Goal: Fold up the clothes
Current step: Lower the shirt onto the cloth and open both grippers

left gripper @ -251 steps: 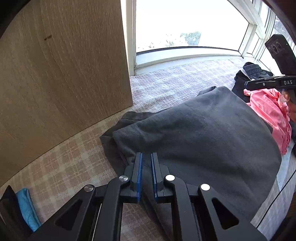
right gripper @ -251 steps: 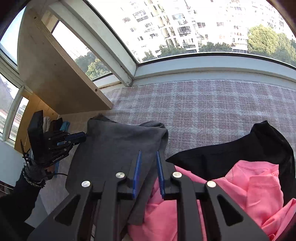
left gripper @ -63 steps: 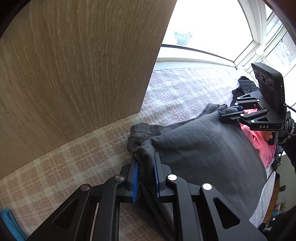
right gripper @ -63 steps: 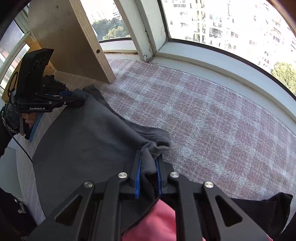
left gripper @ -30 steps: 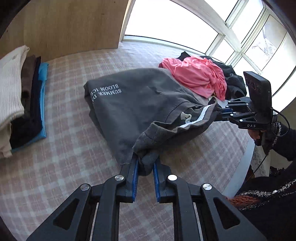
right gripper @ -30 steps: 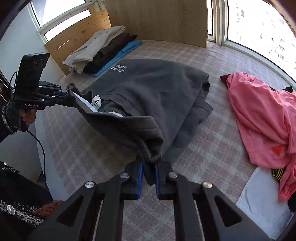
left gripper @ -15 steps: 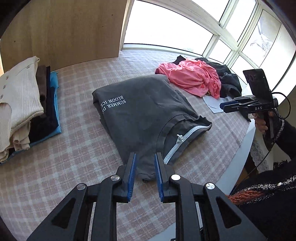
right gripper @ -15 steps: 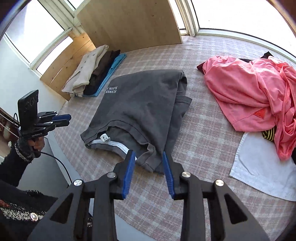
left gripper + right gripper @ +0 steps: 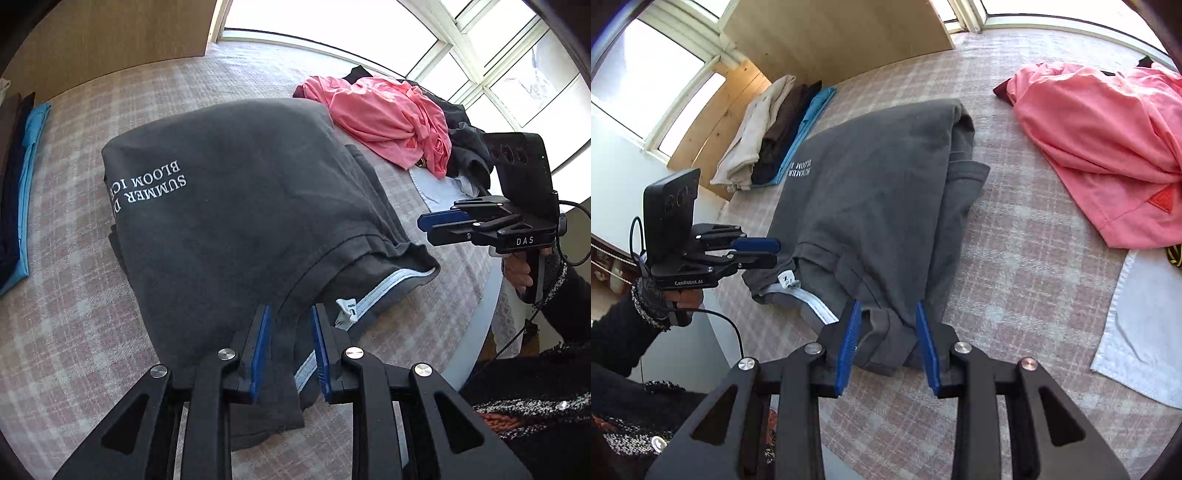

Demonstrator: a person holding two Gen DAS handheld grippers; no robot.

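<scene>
Nearest in the left wrist view, the left gripper [image 9: 288,347] is seen with its blue fingers [image 9: 258,350] standing a narrow way apart over the near hem of the dark grey sweatshirt [image 9: 229,206]. Cloth lies between them, but no pinch can be made out; the jaws have just been opening, so the hem is judged to be released. In the right wrist view the right gripper [image 9: 888,343] is likewise parted, a little wider, with the sweatshirt's other near corner lying loosely between the fingers [image 9: 847,343] and not pressed; these jaws too have just been opening.

The sweatshirt lies folded into a compact rectangle on the pink plaid table [image 9: 74,317], white lettering uppermost. Its near edge is less tidy: a pale zipper tape and a small white label [image 9: 345,308] are exposed where the layers do not quite cover one another. This garment is judged almost done; only a tidying of that edge and a move to the stack seem left.

Further off to the left, a stack of folded clothes [image 9: 775,129] is set beside a wooden panel [image 9: 842,33], cream, brown and blue items lying side by side. These count as finished.

Further off to the right, a crumpled pink garment [image 9: 1108,147] is spread on the table, with a dark garment [image 9: 465,147] bunched behind it and a white cloth [image 9: 1141,332] lying flat at the table edge. These are unfolded, so a good part of the task is judged to remain.
</scene>
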